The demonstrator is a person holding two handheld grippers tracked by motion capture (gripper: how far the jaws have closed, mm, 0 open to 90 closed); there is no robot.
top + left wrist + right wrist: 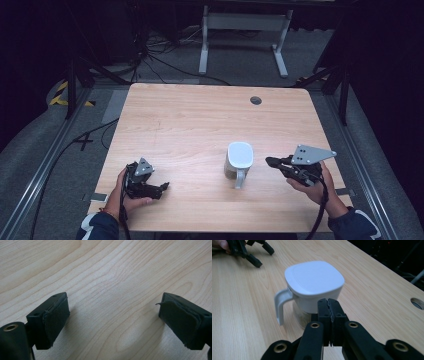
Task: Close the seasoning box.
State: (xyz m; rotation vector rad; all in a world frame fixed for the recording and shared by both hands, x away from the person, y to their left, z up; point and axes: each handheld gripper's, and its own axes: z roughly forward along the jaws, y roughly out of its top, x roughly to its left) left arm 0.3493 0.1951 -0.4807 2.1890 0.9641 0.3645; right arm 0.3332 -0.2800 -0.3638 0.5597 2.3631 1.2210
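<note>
Wood table (grey floor) | left tool released | right tool clenched, empty

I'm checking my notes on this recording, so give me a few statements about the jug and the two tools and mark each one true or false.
1. The white jug has its lid on. True.
2. The right tool is wide open. False: its jaws are pressed together.
3. The left tool grips the jug's handle. False: it is open over bare table, apart from the jug.
4. The right tool is shut on nothing, close beside the jug. True.
5. The jug lies on its side. False: it stands upright.
</note>
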